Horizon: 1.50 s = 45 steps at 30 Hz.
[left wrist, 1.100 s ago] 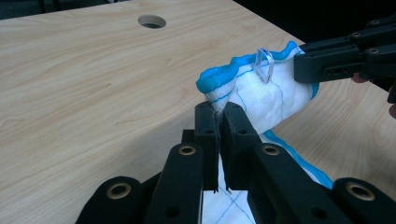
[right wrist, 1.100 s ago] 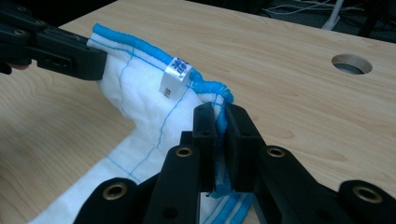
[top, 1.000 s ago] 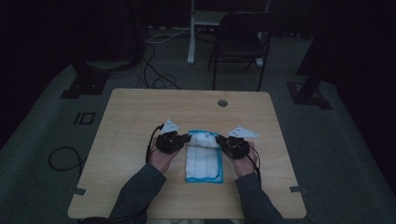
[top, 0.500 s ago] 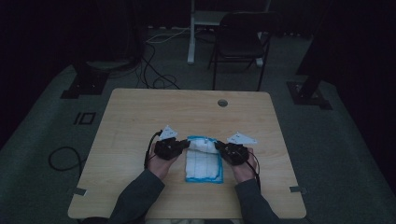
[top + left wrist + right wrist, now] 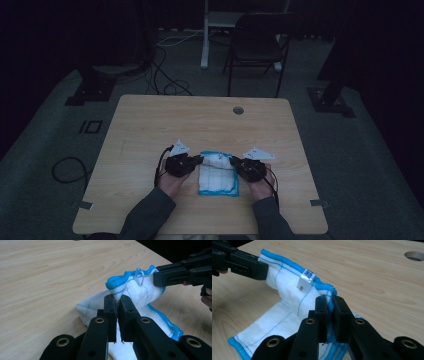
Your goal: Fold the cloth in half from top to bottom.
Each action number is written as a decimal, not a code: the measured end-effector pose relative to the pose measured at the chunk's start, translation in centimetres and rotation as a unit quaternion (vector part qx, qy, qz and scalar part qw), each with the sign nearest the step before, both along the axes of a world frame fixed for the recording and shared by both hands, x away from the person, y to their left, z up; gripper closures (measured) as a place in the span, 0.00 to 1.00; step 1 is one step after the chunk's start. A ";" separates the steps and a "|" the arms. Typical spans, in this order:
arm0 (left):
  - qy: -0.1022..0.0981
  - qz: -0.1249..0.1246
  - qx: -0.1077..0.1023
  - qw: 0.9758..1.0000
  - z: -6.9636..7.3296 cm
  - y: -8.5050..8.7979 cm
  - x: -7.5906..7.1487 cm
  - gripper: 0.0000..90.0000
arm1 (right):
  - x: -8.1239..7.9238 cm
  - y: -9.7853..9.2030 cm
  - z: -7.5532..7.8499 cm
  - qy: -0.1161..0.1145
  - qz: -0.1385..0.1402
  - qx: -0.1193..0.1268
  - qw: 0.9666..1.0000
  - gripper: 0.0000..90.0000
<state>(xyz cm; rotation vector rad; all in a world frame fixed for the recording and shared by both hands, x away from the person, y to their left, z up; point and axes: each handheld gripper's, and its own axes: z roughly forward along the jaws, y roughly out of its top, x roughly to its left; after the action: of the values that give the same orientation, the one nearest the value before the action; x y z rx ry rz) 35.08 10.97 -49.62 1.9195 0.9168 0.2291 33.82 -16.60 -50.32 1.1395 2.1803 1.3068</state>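
A white cloth with blue edging lies on the wooden table near its front edge, its far edge lifted and bunched. My left gripper is shut on the far left corner of the cloth, pinching it between the pads. My right gripper is shut on the far right corner, its jaws closed over the blue hem of the cloth. A small white label stands up from the hem between the two grippers. The near part of the cloth rests flat on the table.
A round cable hole sits near the table's far edge. Beyond the table are a dark chair, a desk leg and cables on the grey floor. Black stand feet flank the table.
Both hands have come slightly toward the table's near edge and lower, bringing the cloth's far edge along. Both grips on the corners stay the same.
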 end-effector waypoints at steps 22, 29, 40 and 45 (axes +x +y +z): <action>0.020 -0.009 -0.005 1.000 -1.5 -0.1 -1.8 0.94 | -1.7 -0.5 -1.2 0.012 0.005 0.000 1.000 0.93; 0.040 -0.009 -0.010 0.999 -2.3 0.2 -2.2 0.89 | -2.0 -0.3 -1.7 0.019 0.011 -0.005 1.000 0.93; 0.026 0.015 -0.040 0.999 -0.9 1.4 -1.6 0.80 | -2.5 -0.4 -2.3 0.024 0.015 -0.010 1.000 0.92; 0.023 0.024 -0.031 0.999 -0.5 1.2 -0.3 0.79 | -2.8 -0.3 -2.3 0.025 0.016 -0.011 1.000 0.92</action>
<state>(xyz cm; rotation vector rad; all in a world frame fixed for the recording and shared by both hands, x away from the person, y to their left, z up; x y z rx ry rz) 34.79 12.22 -50.13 1.8543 0.9918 0.1835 31.05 -16.90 -52.60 1.1451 2.2517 1.2783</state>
